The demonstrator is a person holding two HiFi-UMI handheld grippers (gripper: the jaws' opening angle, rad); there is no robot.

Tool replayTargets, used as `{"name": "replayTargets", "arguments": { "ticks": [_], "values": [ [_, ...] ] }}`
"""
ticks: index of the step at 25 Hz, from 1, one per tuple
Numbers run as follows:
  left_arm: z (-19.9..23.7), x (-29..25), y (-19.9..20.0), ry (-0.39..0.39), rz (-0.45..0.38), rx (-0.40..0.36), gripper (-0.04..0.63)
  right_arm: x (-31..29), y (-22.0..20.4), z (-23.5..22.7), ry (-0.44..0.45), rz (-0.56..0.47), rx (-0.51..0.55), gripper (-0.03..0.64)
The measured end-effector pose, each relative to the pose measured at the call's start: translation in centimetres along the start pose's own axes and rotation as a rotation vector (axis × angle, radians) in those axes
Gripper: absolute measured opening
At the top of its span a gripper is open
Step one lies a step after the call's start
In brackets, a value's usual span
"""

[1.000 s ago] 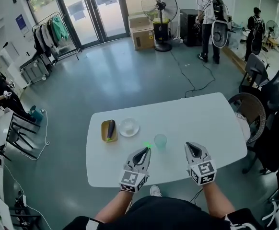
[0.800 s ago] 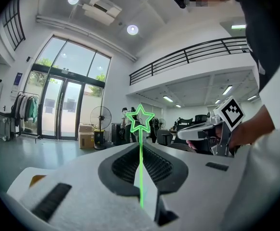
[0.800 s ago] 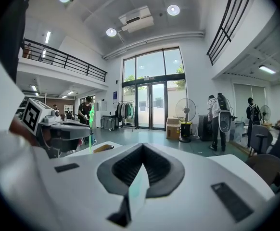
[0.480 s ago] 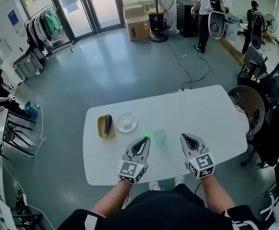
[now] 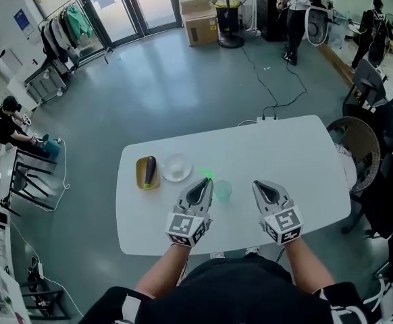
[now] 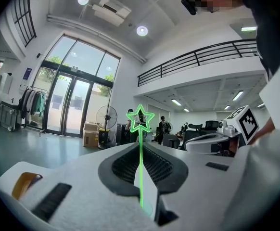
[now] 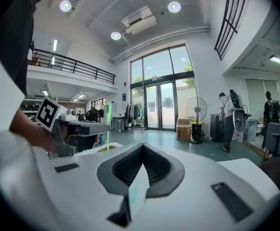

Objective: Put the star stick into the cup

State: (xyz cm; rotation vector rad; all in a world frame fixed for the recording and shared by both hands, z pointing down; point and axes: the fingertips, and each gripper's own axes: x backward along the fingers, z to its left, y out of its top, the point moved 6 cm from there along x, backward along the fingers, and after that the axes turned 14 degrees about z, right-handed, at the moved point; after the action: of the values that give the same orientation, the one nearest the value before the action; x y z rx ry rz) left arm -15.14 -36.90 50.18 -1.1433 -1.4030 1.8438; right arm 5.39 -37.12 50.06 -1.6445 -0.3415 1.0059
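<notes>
A thin green star stick (image 6: 141,162) stands upright between the jaws of my left gripper (image 6: 141,179), which is shut on its shaft; the star outline (image 6: 140,119) rises above the jaws. In the head view the left gripper (image 5: 202,186) is just left of the small clear greenish cup (image 5: 223,190) on the white table (image 5: 291,154), and the stick's glowing tip (image 5: 206,175) shows past the jaws. My right gripper (image 5: 262,188) hovers to the right of the cup, its jaws together with nothing between them. From the right gripper view (image 7: 133,186) the left gripper (image 7: 77,129) and the stick (image 7: 108,129) show at left.
A yellow plate (image 5: 142,181) with a dark eggplant (image 5: 148,169) and a clear round dish (image 5: 176,167) sit at the table's left. Chairs (image 5: 358,147) crowd the table's right end. A cable runs across the floor beyond, where people and a fan stand.
My left gripper has carried the star stick forward, from short of the cup to right beside its left side. The right gripper has stayed about level to the cup's right.
</notes>
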Motion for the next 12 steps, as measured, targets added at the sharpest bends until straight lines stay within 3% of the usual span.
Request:
{"name": "replayTargets", "arguments": {
  "ticks": [12],
  "values": [
    [1.3, -5.5, -1.7, 0.048, 0.07, 0.057, 0.029, -2.0, -1.4, -2.9, 0.041, 0.045, -0.024, 0.005]
  ]
}}
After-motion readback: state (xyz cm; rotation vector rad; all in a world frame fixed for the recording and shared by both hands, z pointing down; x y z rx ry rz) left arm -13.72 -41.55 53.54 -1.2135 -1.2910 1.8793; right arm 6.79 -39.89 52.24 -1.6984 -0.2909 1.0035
